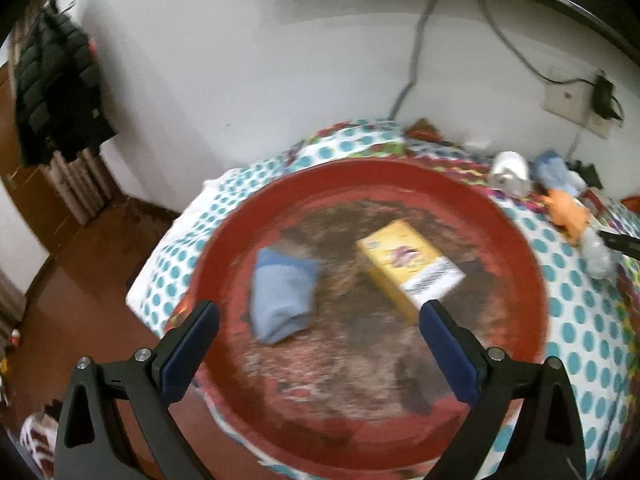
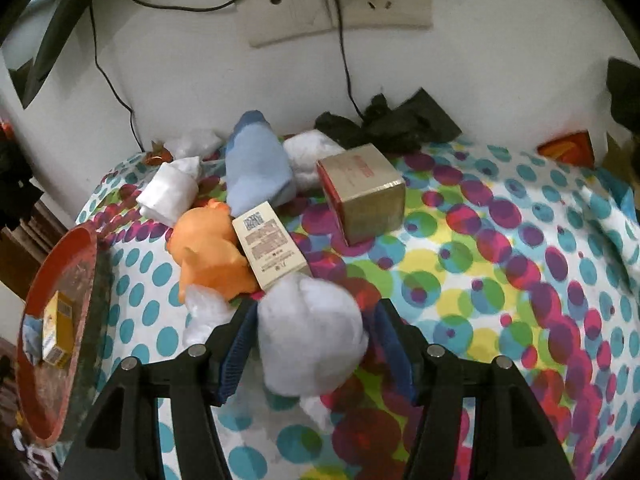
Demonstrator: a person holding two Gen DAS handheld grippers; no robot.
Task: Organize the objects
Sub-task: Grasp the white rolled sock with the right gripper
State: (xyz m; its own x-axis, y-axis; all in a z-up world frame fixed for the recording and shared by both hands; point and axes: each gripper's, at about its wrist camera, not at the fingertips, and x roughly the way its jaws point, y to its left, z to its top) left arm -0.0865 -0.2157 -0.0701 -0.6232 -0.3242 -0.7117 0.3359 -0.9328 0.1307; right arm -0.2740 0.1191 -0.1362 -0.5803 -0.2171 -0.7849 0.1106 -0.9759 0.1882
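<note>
A round red tray [image 1: 532, 280] lies on the dotted cloth. In it are a folded blue cloth [image 1: 280, 296] and a yellow box [image 1: 408, 264]. My left gripper [image 1: 320, 332] is open and empty above the tray's near half. My right gripper [image 2: 310, 344] is shut on a white plastic bag bundle [image 2: 310, 340] just above the cloth. Behind it lie an orange toy [image 2: 208, 252], a cream box [image 2: 270, 246], a blue sock [image 2: 256, 164], a white roll [image 2: 168, 192] and a gold and red box [image 2: 364, 196]. The tray [image 2: 44, 276] shows at the left edge.
The table stands against a white wall with sockets [image 2: 340, 4] and hanging cables [image 2: 344, 60]. A black bag [image 2: 392, 124] and an orange packet [image 2: 568, 148] lie at the back. A dark jacket [image 1: 56, 88] hangs at left over a brown floor [image 1: 80, 280].
</note>
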